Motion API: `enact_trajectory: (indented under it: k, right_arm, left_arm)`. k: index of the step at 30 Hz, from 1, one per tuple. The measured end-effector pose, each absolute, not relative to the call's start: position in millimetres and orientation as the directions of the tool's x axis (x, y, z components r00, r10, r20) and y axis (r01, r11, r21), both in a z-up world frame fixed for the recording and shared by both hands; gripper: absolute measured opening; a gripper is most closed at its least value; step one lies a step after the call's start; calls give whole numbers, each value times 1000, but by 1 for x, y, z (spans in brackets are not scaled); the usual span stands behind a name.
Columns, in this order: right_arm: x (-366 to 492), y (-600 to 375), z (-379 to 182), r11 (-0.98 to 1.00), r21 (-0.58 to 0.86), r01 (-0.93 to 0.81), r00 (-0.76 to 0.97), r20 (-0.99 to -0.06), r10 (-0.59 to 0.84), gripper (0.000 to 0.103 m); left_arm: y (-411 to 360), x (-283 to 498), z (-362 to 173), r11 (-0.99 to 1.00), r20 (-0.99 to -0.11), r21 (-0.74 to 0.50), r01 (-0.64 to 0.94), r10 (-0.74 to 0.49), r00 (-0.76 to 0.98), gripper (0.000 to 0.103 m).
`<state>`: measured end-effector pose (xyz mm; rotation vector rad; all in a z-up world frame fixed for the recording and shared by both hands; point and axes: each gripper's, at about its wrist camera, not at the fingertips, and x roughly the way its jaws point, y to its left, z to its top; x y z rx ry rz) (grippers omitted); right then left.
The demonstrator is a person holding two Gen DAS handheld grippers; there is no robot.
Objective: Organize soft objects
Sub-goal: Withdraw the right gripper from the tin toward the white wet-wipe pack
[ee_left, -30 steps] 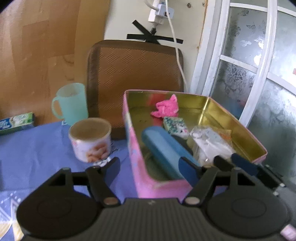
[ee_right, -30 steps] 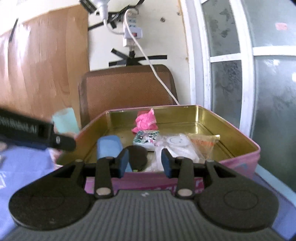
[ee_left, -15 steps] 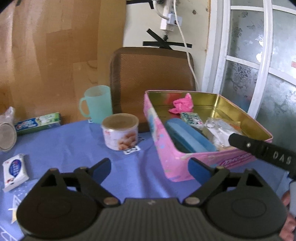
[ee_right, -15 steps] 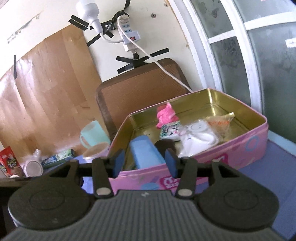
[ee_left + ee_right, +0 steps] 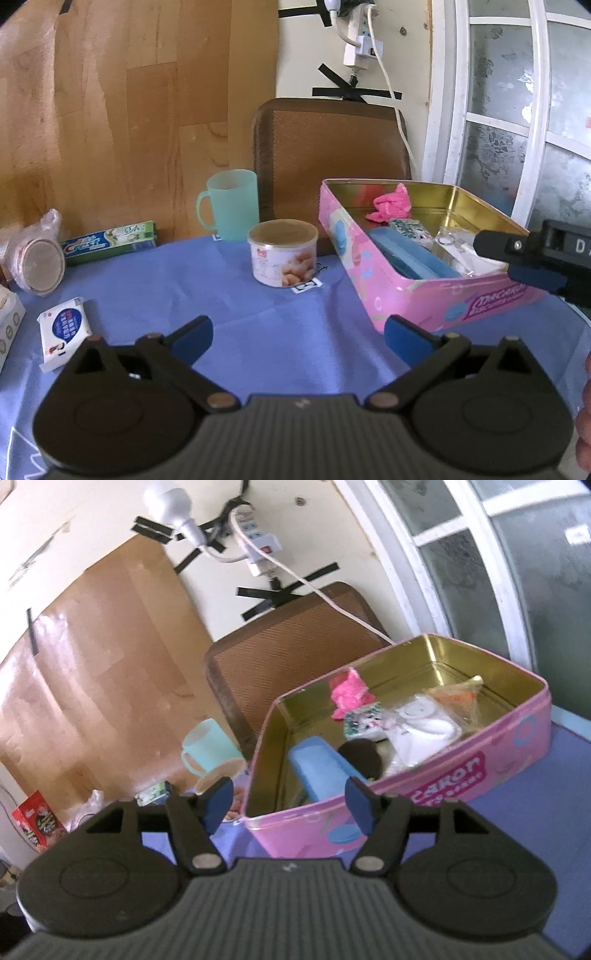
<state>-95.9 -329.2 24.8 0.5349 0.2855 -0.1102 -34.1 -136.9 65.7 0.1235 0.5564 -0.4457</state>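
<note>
A pink tin box with a gold inside stands on the blue tablecloth at the right. It holds a pink cloth, a blue roll, a patterned sponge and white bagged items. My left gripper is open and empty, low over the cloth, left of the box. My right gripper is open and empty, in front of the box; a dark round object lies beside the blue roll. The right gripper also shows at the right edge of the left wrist view.
A snack can, a teal mug, a toothpaste box, a bagged jar and a tissue pack sit on the cloth. A brown chair back stands behind. A window is at the right.
Both grippers have pulled back from the box and risen. My right gripper has opened wider. The left gripper has swung left, so more of the table shows.
</note>
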Motion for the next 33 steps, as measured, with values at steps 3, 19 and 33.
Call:
enact_trajectory:
  k: [3,19,33]
  right_arm:
    - [-95,-319,27,869,469,159,955,-295,-16,70]
    - [-74,-274,20,910,404,91,934,-353,63,70]
    - [-52,-237,14,936,352,5,908,-395,144,70]
  left_arm:
    - [-130,-34,63,903,-533,4,429,-361,765,103]
    - [-66,-20,47,958,-539,25,286,-228,811,103]
    - [-13,-6,29,986,-556,50,157,-104,825,103]
